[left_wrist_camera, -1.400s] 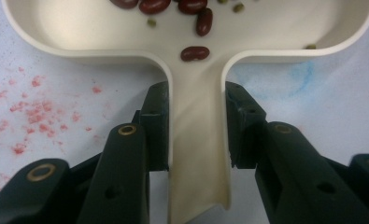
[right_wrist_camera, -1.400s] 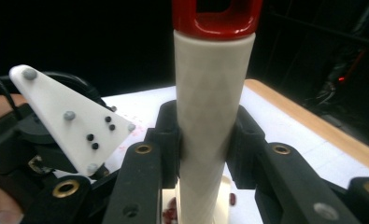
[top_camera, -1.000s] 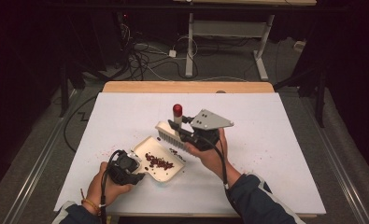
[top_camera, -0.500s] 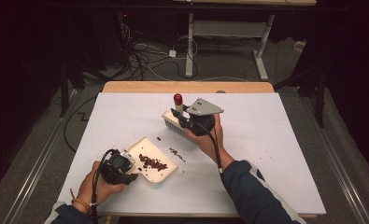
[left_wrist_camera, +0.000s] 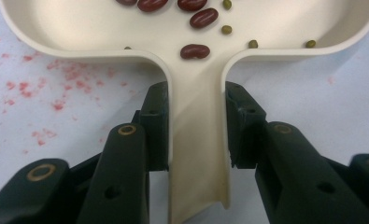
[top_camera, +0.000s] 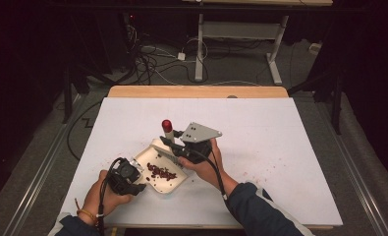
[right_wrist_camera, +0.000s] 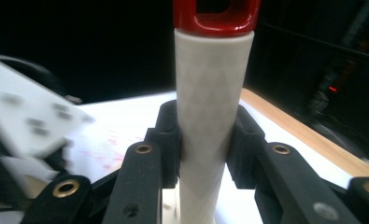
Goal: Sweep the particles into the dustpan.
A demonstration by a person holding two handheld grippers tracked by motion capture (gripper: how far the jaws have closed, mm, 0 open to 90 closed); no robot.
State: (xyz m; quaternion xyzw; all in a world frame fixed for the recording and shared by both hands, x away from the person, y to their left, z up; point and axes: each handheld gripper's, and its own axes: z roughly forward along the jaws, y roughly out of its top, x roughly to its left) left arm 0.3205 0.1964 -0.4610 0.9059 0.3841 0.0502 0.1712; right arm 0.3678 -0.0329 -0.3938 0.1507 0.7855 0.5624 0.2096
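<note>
Beans [left_wrist_camera: 195,51] lie just ahead of the left gripper [left_wrist_camera: 197,126], clamped on the dustpan [left_wrist_camera: 198,140] handle to steady it on the table [top_camera: 280,137], while the right gripper [right_wrist_camera: 204,140], closed round the brush [right_wrist_camera: 212,107] handle, tilts it over the pan, likely to sweep.

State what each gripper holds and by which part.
Left gripper: cream dustpan, clamped by its handle. Right gripper: brush, clamped around its white handle below the red tip.

Beans [top_camera: 162,173] in dustpan [top_camera: 174,186] on table [top_camera: 280,147]
</note>
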